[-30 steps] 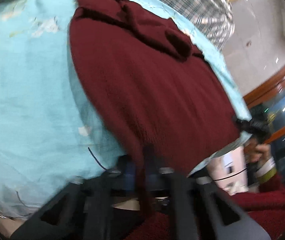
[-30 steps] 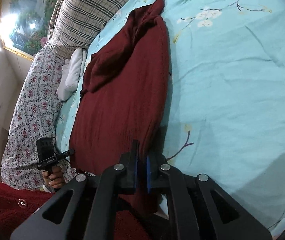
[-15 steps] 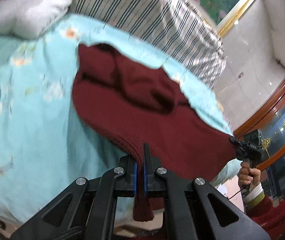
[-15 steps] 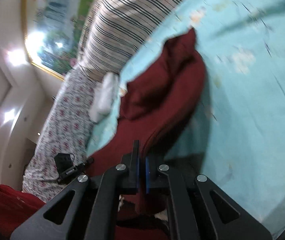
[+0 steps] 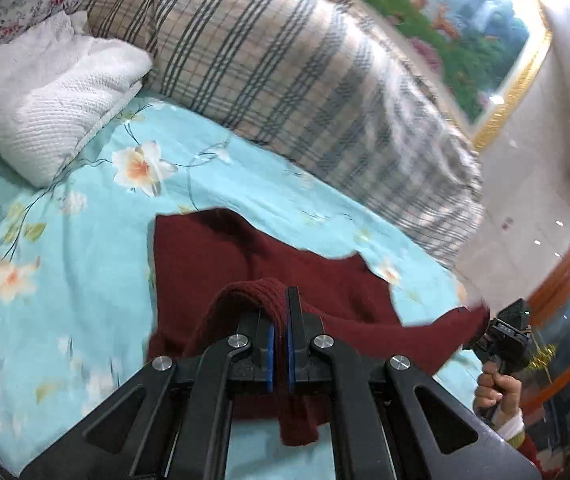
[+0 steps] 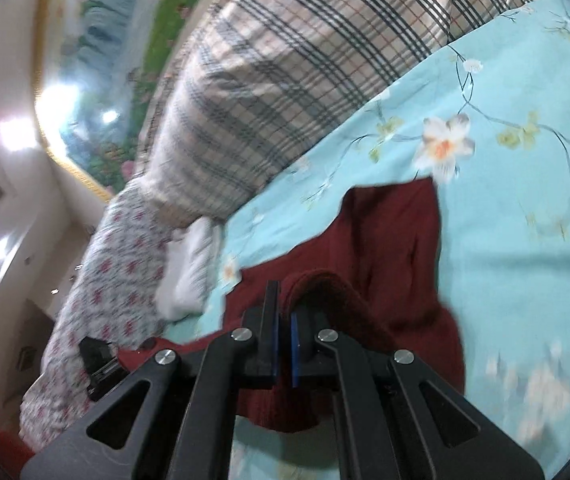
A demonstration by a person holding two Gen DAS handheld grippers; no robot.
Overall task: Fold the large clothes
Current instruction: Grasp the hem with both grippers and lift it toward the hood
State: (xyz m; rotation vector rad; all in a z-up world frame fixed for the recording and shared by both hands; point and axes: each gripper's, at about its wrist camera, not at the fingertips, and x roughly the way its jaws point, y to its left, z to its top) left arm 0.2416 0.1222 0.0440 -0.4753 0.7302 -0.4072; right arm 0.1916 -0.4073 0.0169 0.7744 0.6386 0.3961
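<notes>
The sweater's (image 5: 221, 256) near edge has been lifted off the bed (image 5: 65, 248) and carried toward the pillows (image 5: 285, 64), doubling it over

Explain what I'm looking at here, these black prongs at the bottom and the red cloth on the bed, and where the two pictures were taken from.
A person holds a two-finger gripper in each hand, each with a camera looking along its fingers. One picture comes from the left gripper, the other from the right gripper. Both are clamped shut on a dark red sweater, lifting its edge off a blue flowered bedsheet. Behind lie a plaid pillow and a white knitted cloth. The left view also shows the hand holding the right gripper.
</notes>
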